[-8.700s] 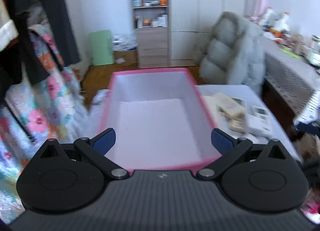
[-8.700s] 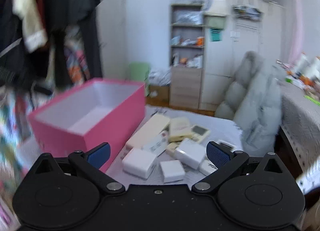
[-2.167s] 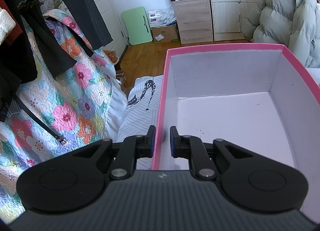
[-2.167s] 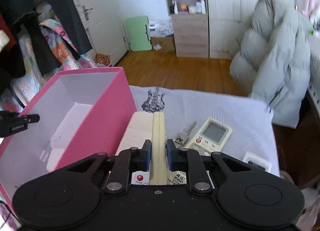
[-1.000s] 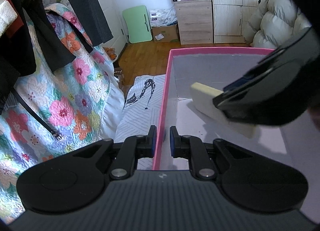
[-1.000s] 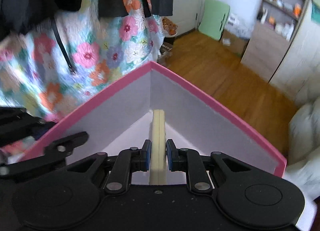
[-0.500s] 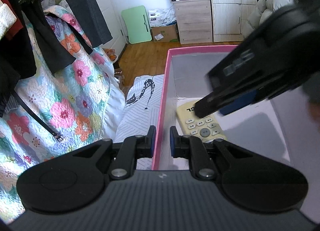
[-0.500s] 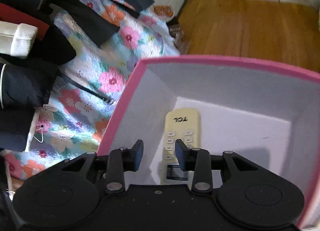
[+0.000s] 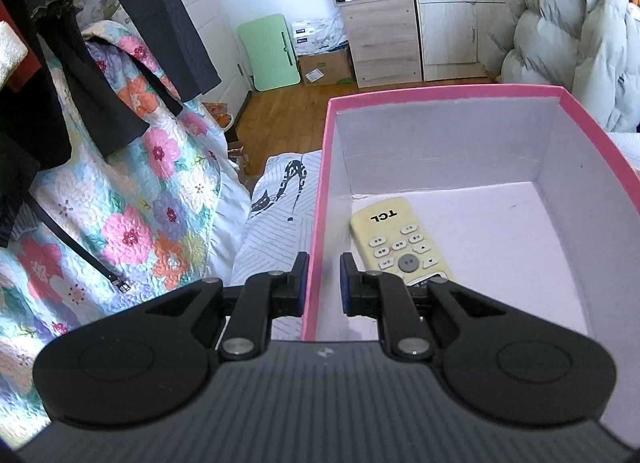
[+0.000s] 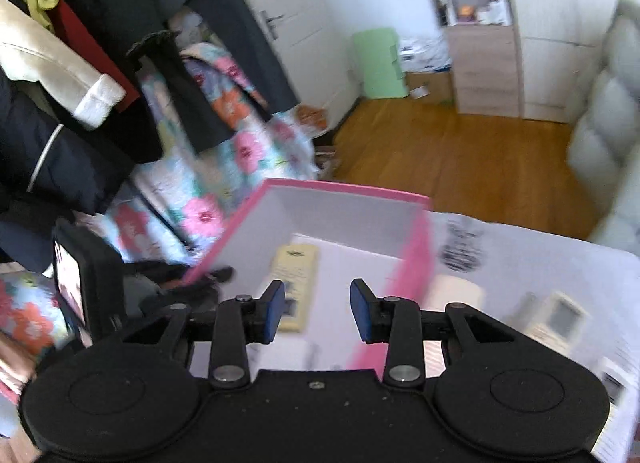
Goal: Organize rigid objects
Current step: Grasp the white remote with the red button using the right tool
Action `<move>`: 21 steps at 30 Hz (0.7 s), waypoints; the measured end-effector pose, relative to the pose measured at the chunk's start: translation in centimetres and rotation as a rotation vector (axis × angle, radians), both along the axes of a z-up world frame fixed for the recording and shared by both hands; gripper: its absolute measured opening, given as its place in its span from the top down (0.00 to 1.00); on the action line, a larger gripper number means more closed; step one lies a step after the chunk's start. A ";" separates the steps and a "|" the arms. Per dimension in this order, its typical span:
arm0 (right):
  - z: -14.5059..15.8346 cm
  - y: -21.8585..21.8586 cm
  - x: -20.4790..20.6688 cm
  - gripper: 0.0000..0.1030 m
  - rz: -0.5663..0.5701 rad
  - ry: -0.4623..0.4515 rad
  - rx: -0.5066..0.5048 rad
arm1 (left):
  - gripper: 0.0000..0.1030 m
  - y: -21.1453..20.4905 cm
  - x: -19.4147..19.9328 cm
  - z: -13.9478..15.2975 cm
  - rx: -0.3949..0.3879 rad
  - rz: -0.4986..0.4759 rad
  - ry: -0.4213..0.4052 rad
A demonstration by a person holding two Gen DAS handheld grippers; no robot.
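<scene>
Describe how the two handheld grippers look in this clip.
Both the left gripper and the right gripper are matte black, with two round discs, silver pivot pins and blue pads on the jaws. The left one's body is ribbed grey; the right's is smooth black and dusty.

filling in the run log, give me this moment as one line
left gripper: shut on pink box wall | right gripper: open, empty | remote: lying in box

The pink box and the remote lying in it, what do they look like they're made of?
Pink box: probably cardboard, matte pink outside and plain white inside, with thin straight walls and folded corners. Remote: probably hard plastic, yellowed cream with a slight sheen, raised pale buttons and printed TCL lettering.
</scene>
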State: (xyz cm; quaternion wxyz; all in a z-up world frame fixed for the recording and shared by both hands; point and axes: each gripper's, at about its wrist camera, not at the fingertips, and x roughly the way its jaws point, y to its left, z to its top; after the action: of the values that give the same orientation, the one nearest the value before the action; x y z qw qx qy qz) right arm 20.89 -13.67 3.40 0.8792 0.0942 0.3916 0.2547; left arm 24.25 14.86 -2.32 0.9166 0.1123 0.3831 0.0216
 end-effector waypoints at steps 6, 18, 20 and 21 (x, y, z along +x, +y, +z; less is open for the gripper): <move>-2.8 -4.6 -2.5 0.59 -0.109 0.027 -0.046 | 0.88 -0.6 0.0 -0.2 0.050 -0.001 0.001; -11.5 -2.7 -3.9 0.49 -0.119 0.105 -0.216 | 0.86 -1.7 -0.4 -0.5 0.147 -0.011 0.002; -12.5 -2.8 -3.5 0.49 -0.132 0.117 -0.259 | 0.86 -1.6 -0.6 -0.4 0.140 -0.010 0.002; -12.7 -2.5 -3.2 0.49 -0.125 0.114 -0.268 | 0.86 -1.5 -0.6 -0.4 0.137 -0.010 0.002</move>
State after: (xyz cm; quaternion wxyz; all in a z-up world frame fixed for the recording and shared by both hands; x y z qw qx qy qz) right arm 17.64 -16.20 -9.35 0.8743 0.0146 0.4647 0.1393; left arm 23.64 13.32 -2.70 0.9065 0.1766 0.3809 0.0431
